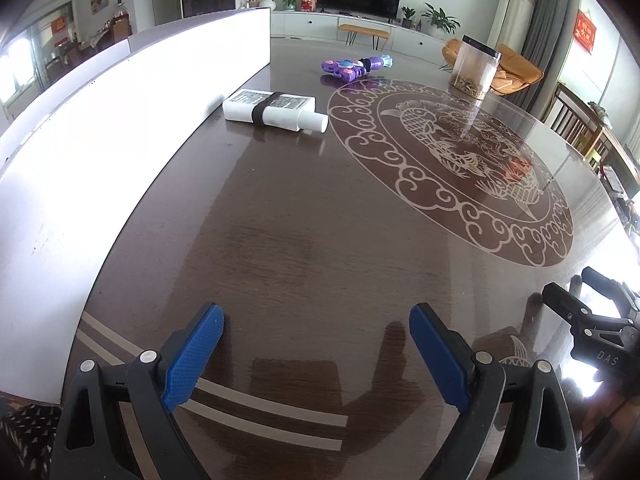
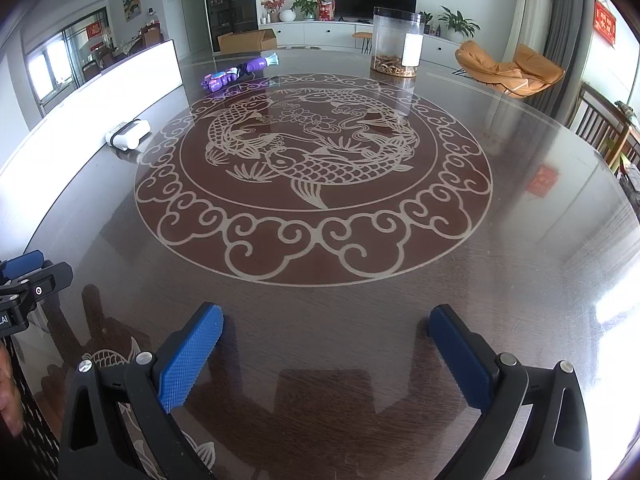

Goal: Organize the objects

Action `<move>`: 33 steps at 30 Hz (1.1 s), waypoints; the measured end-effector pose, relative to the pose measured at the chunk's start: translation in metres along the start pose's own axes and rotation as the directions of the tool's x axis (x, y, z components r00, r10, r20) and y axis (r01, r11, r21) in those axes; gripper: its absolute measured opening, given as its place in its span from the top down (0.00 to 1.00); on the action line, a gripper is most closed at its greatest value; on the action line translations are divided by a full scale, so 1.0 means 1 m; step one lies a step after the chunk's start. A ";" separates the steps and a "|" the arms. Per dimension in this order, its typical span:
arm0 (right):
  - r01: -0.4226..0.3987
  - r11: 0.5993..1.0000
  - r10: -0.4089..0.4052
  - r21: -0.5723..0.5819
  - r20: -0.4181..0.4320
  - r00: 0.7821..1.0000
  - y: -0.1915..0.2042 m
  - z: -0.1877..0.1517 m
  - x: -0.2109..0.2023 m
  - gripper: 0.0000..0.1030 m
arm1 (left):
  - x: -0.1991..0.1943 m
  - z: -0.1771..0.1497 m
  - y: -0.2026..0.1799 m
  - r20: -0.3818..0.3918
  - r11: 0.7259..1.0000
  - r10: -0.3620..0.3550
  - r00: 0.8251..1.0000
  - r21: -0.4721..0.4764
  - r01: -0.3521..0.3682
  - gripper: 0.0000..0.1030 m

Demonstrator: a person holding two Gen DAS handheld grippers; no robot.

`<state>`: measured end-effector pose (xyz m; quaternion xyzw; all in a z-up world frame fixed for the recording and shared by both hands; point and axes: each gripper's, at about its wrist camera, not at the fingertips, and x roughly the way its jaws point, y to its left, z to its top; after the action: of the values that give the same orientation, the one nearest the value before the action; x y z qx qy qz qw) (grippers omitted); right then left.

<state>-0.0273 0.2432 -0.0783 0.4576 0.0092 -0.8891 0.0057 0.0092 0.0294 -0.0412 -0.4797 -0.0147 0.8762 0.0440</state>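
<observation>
Both hand-held grippers, left point(image 1: 316, 352) and right point(image 2: 326, 354), released, nothing between the pads, low over the near desk point(image 1: 280, 240). One white bottle point(image 1: 276, 111) lies far-left, long axis left-right, cap rightward, nearer the left hand. One purple toy point(image 1: 352, 67) farther back; one clear jar point(image 2: 396, 42) far right.

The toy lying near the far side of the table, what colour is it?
The toy is mostly purple with pink and light blue parts, clearest in the left wrist view.
</observation>
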 end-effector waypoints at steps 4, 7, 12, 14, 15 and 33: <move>0.000 1.000 0.000 0.000 0.000 1.000 0.000 0.000 0.000 0.00 | 0.001 0.000 -0.002 -0.002 1.000 0.014 1.000 0.013 -0.014 0.08; 0.000 1.000 0.000 0.000 0.000 1.000 0.000 0.000 0.000 0.00 | 0.002 0.000 -0.003 -0.003 0.999 0.024 1.000 0.023 -0.024 0.08; 0.000 1.000 0.000 0.000 0.000 1.000 0.000 0.000 0.000 0.00 | 0.003 -0.001 -0.005 -0.004 0.998 0.041 0.999 0.040 -0.040 0.08; 0.000 1.000 0.000 0.000 0.000 1.000 0.000 0.000 0.000 0.00 | 0.004 -0.001 -0.007 -0.005 0.998 0.049 0.999 0.047 -0.049 0.08; 0.000 1.000 0.000 0.000 0.000 1.000 0.000 0.000 0.000 0.00 | 0.004 -0.001 -0.007 -0.006 0.997 0.053 0.999 0.051 -0.052 0.07; 0.000 1.000 0.000 0.000 0.000 1.000 0.000 0.000 0.000 0.00 | 0.006 -0.003 -0.007 -0.012 0.997 0.056 0.998 0.044 -0.056 0.00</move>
<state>-0.0275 0.2431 -0.0783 0.4575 0.0093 -0.8891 0.0057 0.0089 0.0367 -0.0470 -0.4848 0.0181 0.8739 0.0300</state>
